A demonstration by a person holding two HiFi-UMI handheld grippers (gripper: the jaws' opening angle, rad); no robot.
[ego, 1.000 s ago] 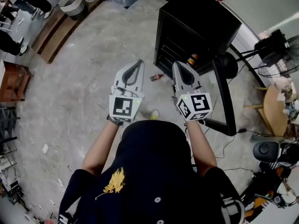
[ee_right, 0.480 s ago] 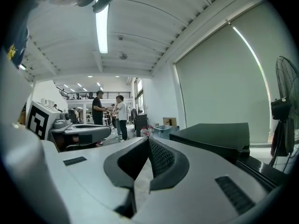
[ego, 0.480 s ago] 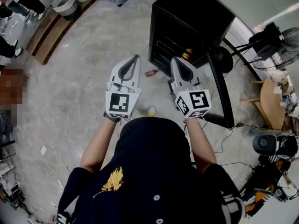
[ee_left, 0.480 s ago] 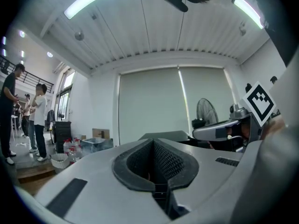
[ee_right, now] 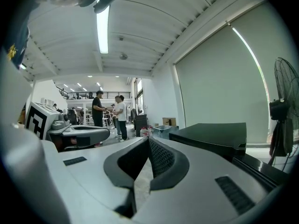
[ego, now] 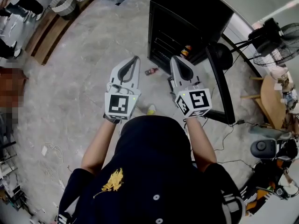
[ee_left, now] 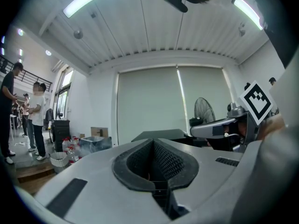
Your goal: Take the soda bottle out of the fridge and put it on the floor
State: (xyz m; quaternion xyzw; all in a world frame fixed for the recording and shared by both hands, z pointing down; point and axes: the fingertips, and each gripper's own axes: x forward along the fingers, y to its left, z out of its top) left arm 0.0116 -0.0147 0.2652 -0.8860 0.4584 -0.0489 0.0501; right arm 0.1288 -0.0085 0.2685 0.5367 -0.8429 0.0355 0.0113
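Note:
The black fridge (ego: 187, 17) stands on the floor ahead of me, its door (ego: 219, 87) swung open to the right. A small orange-red bottle (ego: 186, 51) shows inside at the opening's lower right. Another small bottle (ego: 150, 71) with a red part lies on the concrete floor just in front of the fridge. My left gripper (ego: 135, 59) and right gripper (ego: 174, 59) are held side by side at chest height, pointing toward the fridge. Both are shut and hold nothing. The left gripper (ee_left: 153, 141) and the right gripper (ee_right: 148, 139) show their tips closed together in their own views.
A standing fan (ego: 275, 36) and a round wooden table (ego: 273, 101) are at the right. Cables (ego: 229, 143) trail on the floor by the door. A white basket (ego: 63, 3) and a wooden platform (ego: 51, 31) lie far left. People (ee_right: 107, 118) stand in the background.
The view has shifted a little: the fridge and the floor bottle now sit further left and higher. Both grippers stay shut and keep their place in front of my body.

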